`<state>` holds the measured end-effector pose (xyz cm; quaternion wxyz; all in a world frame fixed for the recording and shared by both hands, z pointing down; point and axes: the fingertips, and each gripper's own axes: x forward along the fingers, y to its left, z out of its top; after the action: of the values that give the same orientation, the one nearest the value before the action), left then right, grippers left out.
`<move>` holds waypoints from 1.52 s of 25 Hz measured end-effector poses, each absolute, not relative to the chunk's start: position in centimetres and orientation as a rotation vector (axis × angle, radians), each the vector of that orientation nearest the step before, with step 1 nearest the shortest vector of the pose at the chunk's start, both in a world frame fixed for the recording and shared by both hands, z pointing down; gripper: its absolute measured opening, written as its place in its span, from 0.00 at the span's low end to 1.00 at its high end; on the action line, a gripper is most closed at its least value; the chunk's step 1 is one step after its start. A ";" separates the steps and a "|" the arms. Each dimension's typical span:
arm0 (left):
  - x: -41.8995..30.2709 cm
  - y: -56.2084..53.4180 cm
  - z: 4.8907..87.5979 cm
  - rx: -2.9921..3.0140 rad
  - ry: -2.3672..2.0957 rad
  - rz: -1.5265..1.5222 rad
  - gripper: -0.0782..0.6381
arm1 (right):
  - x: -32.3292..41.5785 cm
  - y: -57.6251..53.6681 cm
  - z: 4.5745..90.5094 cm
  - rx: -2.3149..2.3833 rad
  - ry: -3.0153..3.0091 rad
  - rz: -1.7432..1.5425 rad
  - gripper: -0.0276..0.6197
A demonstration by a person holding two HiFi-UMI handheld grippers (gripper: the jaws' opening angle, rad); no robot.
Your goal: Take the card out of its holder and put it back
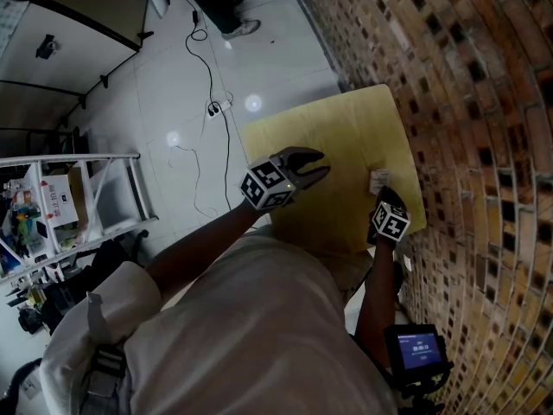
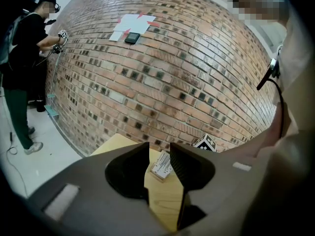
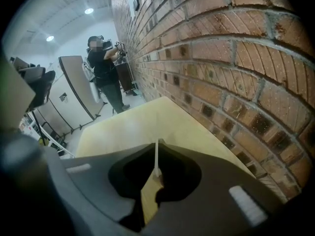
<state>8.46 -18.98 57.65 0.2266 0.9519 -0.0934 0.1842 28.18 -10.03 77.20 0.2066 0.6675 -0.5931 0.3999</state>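
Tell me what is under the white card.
A small tan holder sits under the card, resting on the yellow table. The card's bottom edge is hidden in it.

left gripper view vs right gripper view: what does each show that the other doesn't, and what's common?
Only the left gripper view: the card's printed face, the other gripper's marker cube, papers stuck on the wall, and the left gripper with its jaws apart.
Only the right gripper view: the right gripper shut on the card, seen edge-on, and the folded tables.
Both: brick wall, wooden table, a person standing by the wall.
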 end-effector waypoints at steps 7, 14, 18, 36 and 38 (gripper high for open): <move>8.5 -18.7 58.1 2.619 -0.252 0.511 0.32 | 28.1 -10.0 78.1 1.843 -1.630 1.127 0.07; 8.6 -18.4 58.0 2.619 -0.240 0.512 0.32 | 28.1 -9.7 78.6 1.862 -1.605 1.154 0.07; 8.6 -18.1 57.7 2.624 -0.216 0.504 0.32 | 28.2 -9.6 78.5 1.862 -1.564 1.145 0.08; 9.2 -18.0 56.6 2.712 -0.109 0.534 0.32 | 31.5 -7.9 62.1 2.193 -1.699 0.816 0.23; 8.6 -18.2 56.7 2.716 -0.120 0.536 0.32 | 31.4 -7.2 59.8 2.213 -1.716 0.762 0.24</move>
<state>8.56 -18.16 56.68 0.1842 0.9634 -0.0426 0.1900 31.41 -7.19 59.77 0.1194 0.7571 -0.5871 0.2606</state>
